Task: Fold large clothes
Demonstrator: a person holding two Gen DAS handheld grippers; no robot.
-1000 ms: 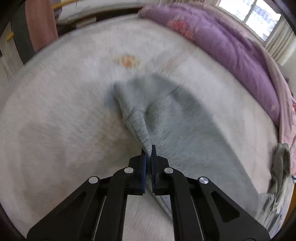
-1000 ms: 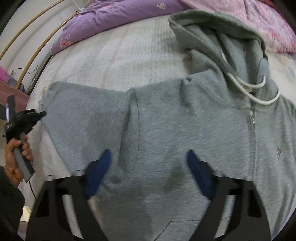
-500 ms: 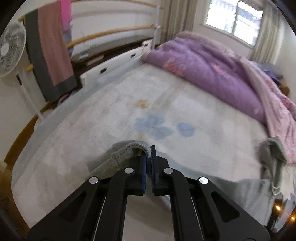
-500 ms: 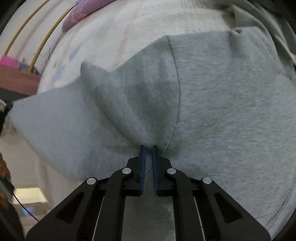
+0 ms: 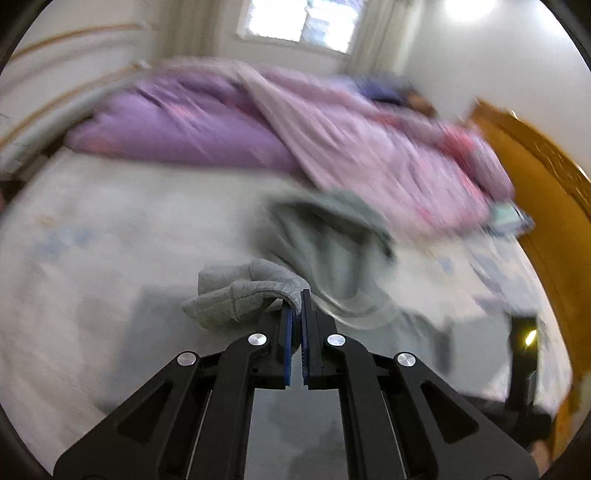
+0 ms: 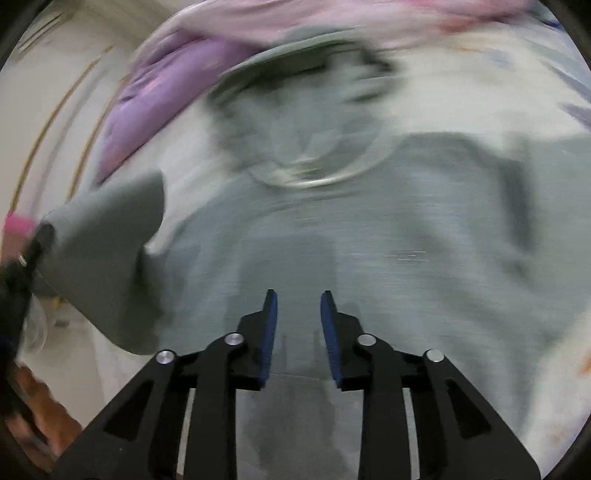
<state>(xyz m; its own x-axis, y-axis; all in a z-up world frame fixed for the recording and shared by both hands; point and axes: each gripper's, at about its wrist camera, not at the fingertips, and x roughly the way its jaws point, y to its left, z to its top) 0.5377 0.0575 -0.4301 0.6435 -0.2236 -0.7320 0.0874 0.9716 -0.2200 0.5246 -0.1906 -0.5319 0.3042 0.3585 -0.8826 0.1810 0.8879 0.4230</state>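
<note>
A grey zip hoodie lies spread on the pale bed sheet, hood toward the purple quilt. My left gripper is shut on the ribbed cuff of the hoodie's sleeve and holds it lifted above the body. In the right wrist view the same sleeve hangs raised at the left, pinched by the left gripper. My right gripper is open and empty above the hoodie's lower front. Both views are motion blurred.
A purple quilt and a pink quilt are heaped along the far side of the bed. A wooden headboard stands at the right. A window is behind. The bed's near edge and the floor show at the lower left.
My left gripper has lifted the sleeve cuff and swung it over toward the hoodie's body. My right gripper, shut on the fabric half a second ago, has let go and opened.
</note>
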